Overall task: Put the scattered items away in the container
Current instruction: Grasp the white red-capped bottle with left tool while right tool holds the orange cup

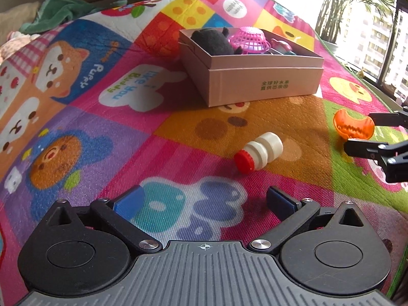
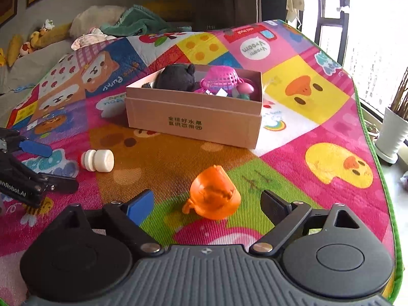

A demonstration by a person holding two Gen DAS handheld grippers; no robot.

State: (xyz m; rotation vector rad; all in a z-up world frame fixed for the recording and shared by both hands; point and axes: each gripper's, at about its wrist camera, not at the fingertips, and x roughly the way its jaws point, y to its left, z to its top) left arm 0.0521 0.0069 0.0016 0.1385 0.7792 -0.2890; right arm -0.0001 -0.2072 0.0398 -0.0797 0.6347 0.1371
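Note:
A pink cardboard box stands on the colourful play mat and holds a black plush toy, a pink plastic basket and other small toys. A small white bottle with a red cap lies on its side on the mat, ahead of my left gripper, which is open and empty. An orange plastic toy lies on the mat between the open fingers of my right gripper, not gripped.
The play mat ends at a green border on the right, near a window and a white plant pot. A green cloth and plush toys lie beyond the mat's far left edge.

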